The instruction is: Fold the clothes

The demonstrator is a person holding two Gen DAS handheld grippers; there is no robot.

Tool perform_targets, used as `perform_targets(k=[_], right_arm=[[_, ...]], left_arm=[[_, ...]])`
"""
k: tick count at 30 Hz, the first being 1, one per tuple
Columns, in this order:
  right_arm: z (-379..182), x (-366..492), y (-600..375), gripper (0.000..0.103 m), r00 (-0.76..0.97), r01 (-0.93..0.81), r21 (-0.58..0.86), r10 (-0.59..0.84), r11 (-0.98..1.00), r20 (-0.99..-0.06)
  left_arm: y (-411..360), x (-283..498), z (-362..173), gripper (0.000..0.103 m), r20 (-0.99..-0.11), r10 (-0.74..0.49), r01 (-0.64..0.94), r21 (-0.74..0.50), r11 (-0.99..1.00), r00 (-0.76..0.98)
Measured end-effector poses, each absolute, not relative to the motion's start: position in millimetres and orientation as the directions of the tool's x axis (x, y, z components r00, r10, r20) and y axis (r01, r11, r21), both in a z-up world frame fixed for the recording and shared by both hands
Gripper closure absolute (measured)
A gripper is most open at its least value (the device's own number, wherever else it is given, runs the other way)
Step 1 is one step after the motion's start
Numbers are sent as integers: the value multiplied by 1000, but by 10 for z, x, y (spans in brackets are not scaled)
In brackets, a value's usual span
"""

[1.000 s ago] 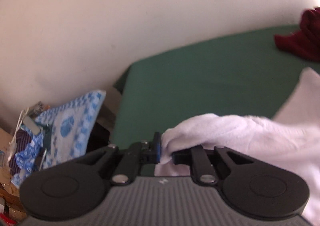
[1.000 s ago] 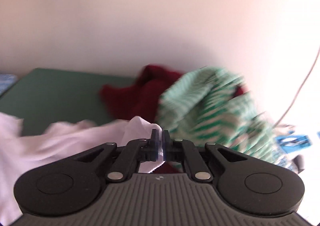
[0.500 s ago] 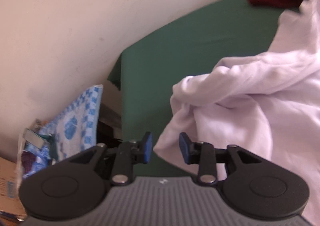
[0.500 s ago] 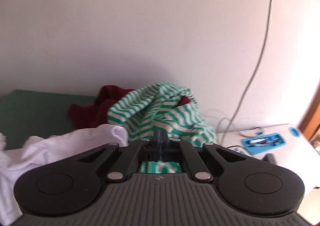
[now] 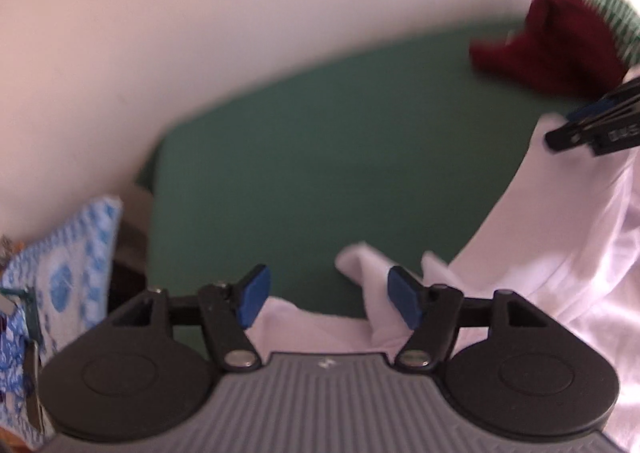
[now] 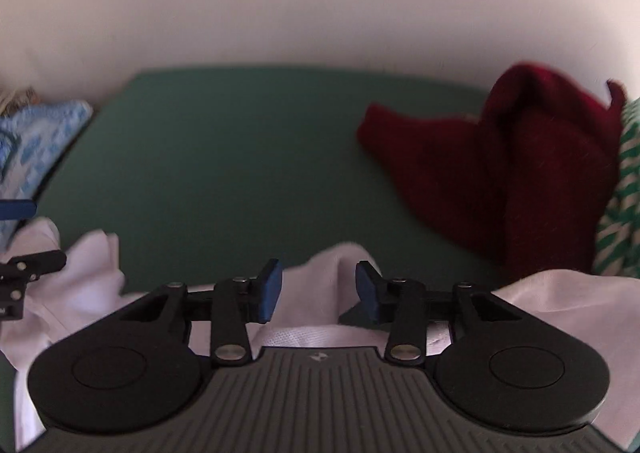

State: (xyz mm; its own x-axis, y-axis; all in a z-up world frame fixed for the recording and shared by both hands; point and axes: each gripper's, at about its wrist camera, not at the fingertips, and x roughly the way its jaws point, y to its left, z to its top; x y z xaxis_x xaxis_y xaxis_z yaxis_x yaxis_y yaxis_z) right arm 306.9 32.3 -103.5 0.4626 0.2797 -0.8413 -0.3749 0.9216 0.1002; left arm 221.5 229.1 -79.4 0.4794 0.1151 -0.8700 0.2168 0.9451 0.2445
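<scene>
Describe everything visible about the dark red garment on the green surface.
The dark red garment is a soft, fuzzy-looking knit or fleece, crumpled into a heap with deep folds and one flap spread out toward the middle. It lies unfolded at the far right of the green surface, near the wall. A green-and-white striped garment presses against its right side, and the white garment overlaps its near edge. Neither hand-held gripper touches it.

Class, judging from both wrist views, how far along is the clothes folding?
Done: white garment laid on the green surface. In hand: nothing; left gripper and right gripper have just been opening, pads clear of cloth. Left: folding it, then the red garment and the striped one.
</scene>
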Motion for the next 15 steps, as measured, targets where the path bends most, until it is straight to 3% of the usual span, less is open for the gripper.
perform_targets(k=[1, 2, 3, 5, 6, 11, 15], right_arm=[[-1073, 3065, 334, 62, 460, -389, 92, 280, 917, -843], [-1112, 3061, 344, 72, 457, -403, 84, 280, 911, -844], [-1139, 3058, 344, 88, 452, -411, 88, 286, 908, -845], [-1101, 3041, 283, 99, 472, -410, 124, 327, 903, -819], [-1071, 3031, 246, 100, 488, -410, 141, 348, 901, -800], [-722, 3000, -17, 100, 668, -351, 221, 409, 910, -622], [-971, 3113, -16, 103, 713, -275, 136, 297, 952, -635]], left_arm=[[2284, 2256, -893, 33, -882, 131, 217, 252, 943, 454], [2264, 2276, -950, 36, -885, 142, 215, 259, 942, 444], [2243, 2292, -994, 41, -888, 147, 214, 261, 941, 436], [2212, 2328, -1019, 86, -898, 124, 213, 231, 949, 421], [2202, 2347, -1018, 99, -903, 106, 211, 210, 955, 416], [2166, 2506, -743, 99, -823, 116, 147, 235, 961, 556], [2102, 2809, -790, 100, -787, 174, 78, 271, 959, 591]])
